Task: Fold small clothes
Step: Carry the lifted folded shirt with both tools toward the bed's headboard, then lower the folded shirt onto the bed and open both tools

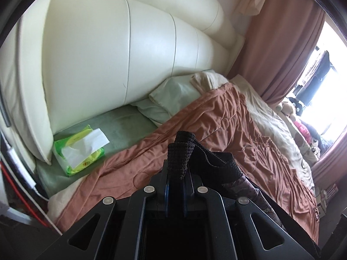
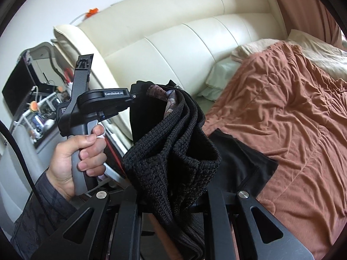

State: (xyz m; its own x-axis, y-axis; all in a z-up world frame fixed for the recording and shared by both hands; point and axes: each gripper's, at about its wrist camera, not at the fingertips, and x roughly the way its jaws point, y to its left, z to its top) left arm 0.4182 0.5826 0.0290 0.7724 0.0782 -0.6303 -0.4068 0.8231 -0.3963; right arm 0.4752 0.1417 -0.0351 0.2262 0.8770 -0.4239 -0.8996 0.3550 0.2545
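A dark knit garment [image 1: 208,162] with a patterned lining hangs between both grippers above the bed. In the left wrist view my left gripper [image 1: 176,174] is shut on a folded edge of it, and the rest drapes off to the right. The right wrist view shows the same garment [image 2: 173,151] bunched in thick folds and running down between the fingers of my right gripper [image 2: 173,197], which is shut on it; its tips are hidden by the cloth. At the left a hand [image 2: 71,158] holds the left gripper [image 2: 135,96], which pinches the garment's upper corner.
A brown quilt [image 2: 282,108] covers the bed, and a flat black cloth [image 2: 240,162] lies on it near the garment. A green tissue pack [image 1: 80,151] sits on the green sheet by the cream headboard [image 1: 108,54]. Pillows [image 1: 173,101], a pink curtain [image 1: 282,43] and a cluttered desk [image 2: 36,108] surround the bed.
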